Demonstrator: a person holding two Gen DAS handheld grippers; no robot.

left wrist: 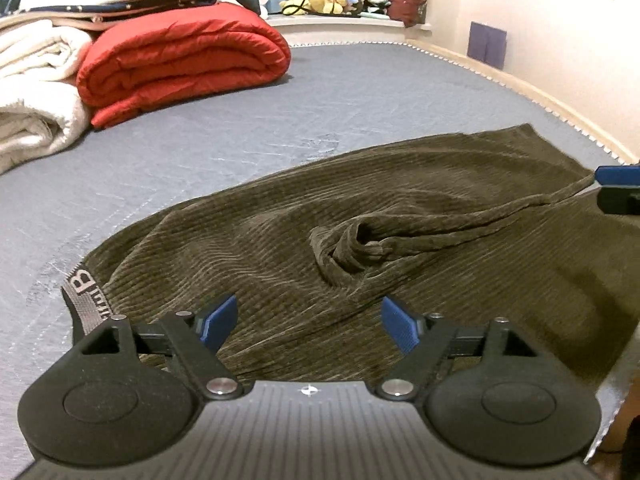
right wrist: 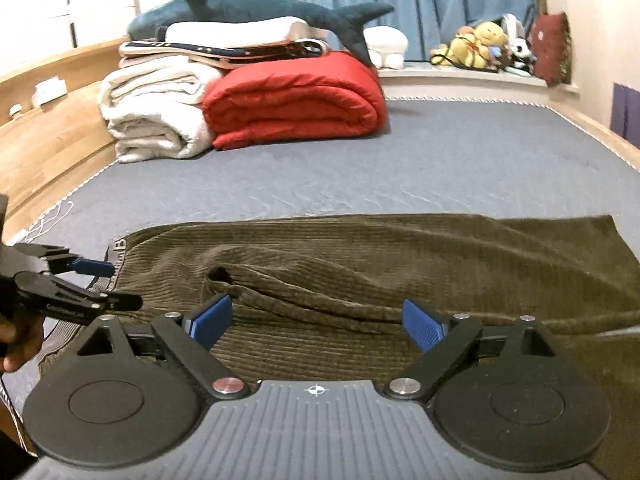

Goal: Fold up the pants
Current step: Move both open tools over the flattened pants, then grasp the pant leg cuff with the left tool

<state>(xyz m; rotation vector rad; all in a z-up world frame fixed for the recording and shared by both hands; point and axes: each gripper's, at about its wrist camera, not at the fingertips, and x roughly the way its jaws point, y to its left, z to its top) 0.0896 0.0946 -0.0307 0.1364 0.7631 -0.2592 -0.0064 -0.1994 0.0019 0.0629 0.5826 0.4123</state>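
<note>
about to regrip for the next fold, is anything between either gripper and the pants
Nothing visible. The left gripper and right gripper both hang open directly over the olive corduroy pants, only bare fabric between their pads.

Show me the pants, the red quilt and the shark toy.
pants (left wrist: pixel 400 184): left wrist view, upper ribbed layer.
red quilt (right wrist: pixel 296 100): right wrist view, middle of folded roll.
shark toy (right wrist: pixel 240 10): right wrist view, body.

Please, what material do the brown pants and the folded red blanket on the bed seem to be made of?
The pants look like corduroy or a ribbed chenille: fine parallel ridges run across the olive-brown cloth, with a soft, matte pile. The red blanket looks like a padded quilt in a smooth synthetic shell, perhaps nylon or polyester: it is puffy, stitched in channels, and has a slight sheen.
</note>
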